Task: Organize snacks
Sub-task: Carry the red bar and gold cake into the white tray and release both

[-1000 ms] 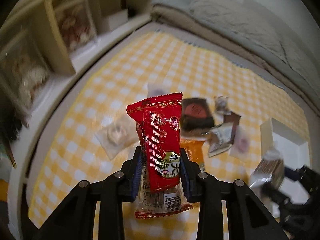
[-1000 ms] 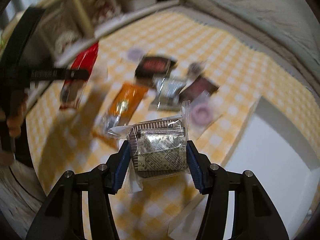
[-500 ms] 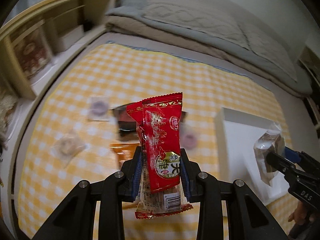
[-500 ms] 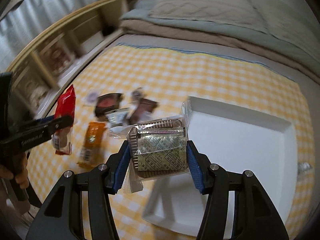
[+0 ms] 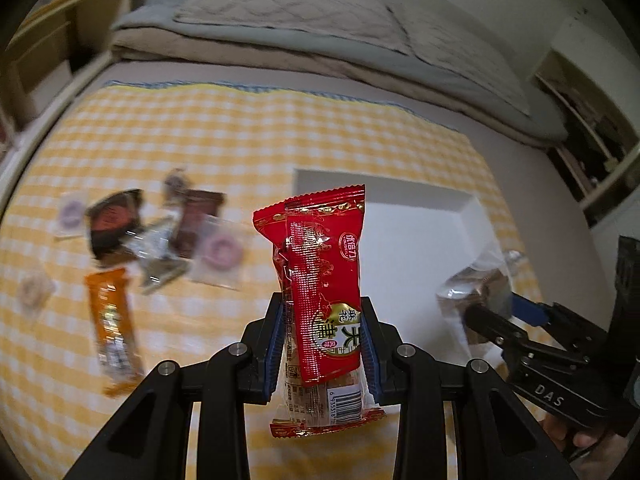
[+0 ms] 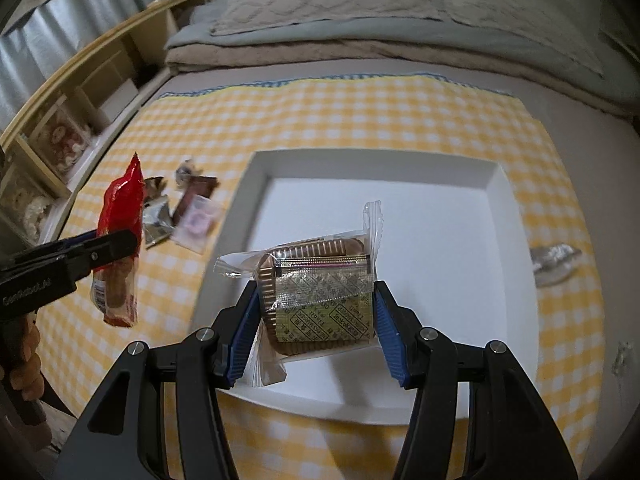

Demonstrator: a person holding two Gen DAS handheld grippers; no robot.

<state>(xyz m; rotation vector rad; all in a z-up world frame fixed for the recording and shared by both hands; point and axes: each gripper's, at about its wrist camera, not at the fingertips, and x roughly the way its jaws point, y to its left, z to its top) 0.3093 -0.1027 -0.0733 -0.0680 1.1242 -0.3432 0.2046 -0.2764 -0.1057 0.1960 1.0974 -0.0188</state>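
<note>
Jaws clamp red snack packet (image 5: 320, 280) and clear-wrapped pastry (image 6: 318, 294).

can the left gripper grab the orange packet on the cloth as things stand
Probably not yet. The left gripper is shut on the red snack packet, so its jaws are full. Nothing lies over the orange packet; it should be reachable once the red one is dropped.

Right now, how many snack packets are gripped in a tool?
2. The red packet is clamped in the left tool; the clear-wrapped brown pastry is in the right tool, above the white tray.
</note>
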